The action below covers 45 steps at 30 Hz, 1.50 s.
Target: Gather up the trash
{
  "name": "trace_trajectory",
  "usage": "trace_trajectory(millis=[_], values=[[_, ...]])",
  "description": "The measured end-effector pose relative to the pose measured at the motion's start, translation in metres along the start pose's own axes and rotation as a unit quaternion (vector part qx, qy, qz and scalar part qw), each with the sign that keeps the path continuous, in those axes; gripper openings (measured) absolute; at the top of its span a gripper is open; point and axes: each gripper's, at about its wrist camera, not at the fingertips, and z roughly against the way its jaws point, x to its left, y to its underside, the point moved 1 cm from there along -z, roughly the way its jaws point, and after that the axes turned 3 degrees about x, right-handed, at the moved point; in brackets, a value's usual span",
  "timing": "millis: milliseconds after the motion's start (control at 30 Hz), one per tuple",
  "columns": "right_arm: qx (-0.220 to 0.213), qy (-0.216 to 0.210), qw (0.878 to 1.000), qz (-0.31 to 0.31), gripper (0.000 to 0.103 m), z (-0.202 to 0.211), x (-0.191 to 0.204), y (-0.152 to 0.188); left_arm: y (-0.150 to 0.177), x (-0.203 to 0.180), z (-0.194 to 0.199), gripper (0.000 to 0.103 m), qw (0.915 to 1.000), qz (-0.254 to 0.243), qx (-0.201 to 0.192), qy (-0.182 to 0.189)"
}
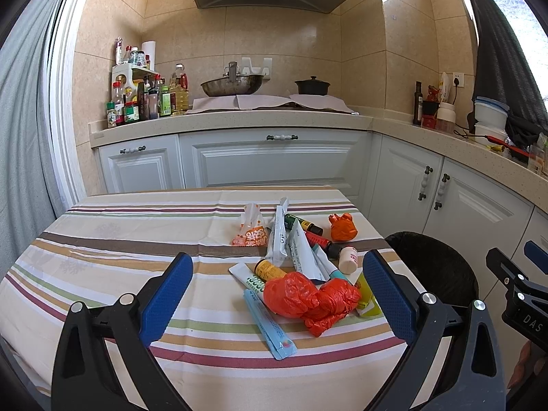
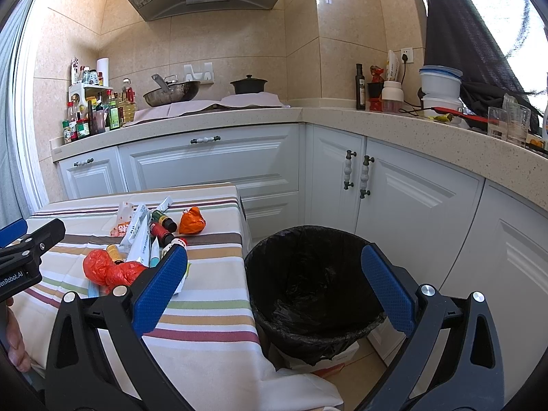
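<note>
Left gripper (image 1: 278, 299) spread wide, holding nothing, above the striped table (image 1: 102, 239). Right gripper (image 2: 274, 289) equally wide, empty, over the black-lined bin (image 2: 308, 274) right of the table. Trash pile (image 1: 301, 263) lies on the table's right side, red bag (image 1: 308, 298) nearest.

The table (image 1: 120, 239) is covered by a striped cloth (image 1: 205, 339); on it are heaped crumpled red bags (image 1: 308, 296), sachets (image 1: 270, 325), small bottles (image 1: 303, 223) and tubes (image 1: 250, 279).
</note>
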Motion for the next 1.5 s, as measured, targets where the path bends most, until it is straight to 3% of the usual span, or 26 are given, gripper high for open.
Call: trace_trajectory(millis=[667,1033,1133,1200,1267,1433,1500], values=[[0.011,-0.007,1.000,0.007,0.099,-0.005,0.008,0.004,0.004,0.007,-0.003,0.097,1.0000,0.000,0.009,-0.003],[0.037,-0.037,0.998,0.027,0.099,-0.026,0.037,0.008,0.013,0.031,-0.015,0.097,0.9983,0.012,0.046,-0.032],[0.050,-0.050,0.997,0.033,0.094,-0.036,0.048,0.007,0.015,0.040,-0.018,0.096,0.9974,0.014,0.054,-0.045],[0.066,-0.061,0.995,0.035,0.084,-0.046,0.056,0.007,0.016,0.047,-0.020,0.096,0.9969,0.018,0.058,-0.051],[0.085,-0.073,0.993,0.036,0.080,-0.056,0.062,0.008,0.017,0.055,-0.022,0.096,0.9963,0.023,0.061,-0.056],[0.120,-0.083,0.988,0.045,0.079,-0.077,0.077,0.011,0.020,0.071,-0.031,0.095,0.9942,0.029,0.075,-0.071],[0.136,-0.085,0.986,0.045,0.078,-0.087,0.082,0.012,0.022,0.075,-0.035,0.085,0.9935,0.027,0.082,-0.074]])
